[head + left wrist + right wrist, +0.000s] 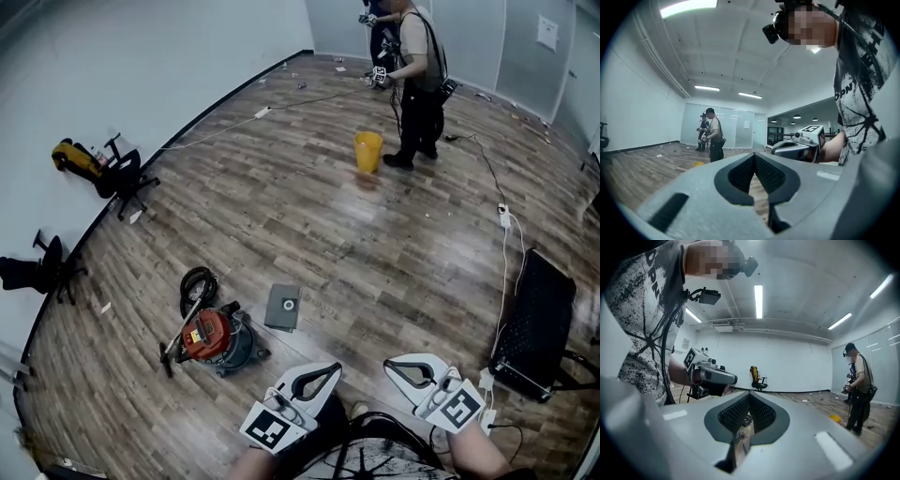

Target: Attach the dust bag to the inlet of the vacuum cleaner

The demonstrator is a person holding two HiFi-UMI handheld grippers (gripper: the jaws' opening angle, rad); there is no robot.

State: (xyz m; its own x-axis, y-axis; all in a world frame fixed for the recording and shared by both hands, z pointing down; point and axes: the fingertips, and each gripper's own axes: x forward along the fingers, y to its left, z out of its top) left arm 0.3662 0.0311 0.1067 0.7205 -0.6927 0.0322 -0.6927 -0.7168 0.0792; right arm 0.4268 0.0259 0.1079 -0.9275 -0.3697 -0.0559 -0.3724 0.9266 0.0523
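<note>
Only the head view showed the vacuum cleaner (214,337), a red-topped canister on the wooden floor (375,244). The flat grey dust bag (282,307) lay just beside it (round opening facing up), and a black hose (197,281) coiled behind the canister. Neither gripper view caught any of these, since each looked level across the room.

The left claw (328,371) and right claw (392,367) hung low in the head view, near each other and well apart from the bag and vacuum. Both were clenched with nothing between the jaws.

The left gripper view showed a second person (712,140) before a glass wall. The right gripper view showed a yellow chair (755,377) against a white wall. A yellow bucket (367,150) stood beside that person. The vacuum's inlet was too small to make out.
</note>
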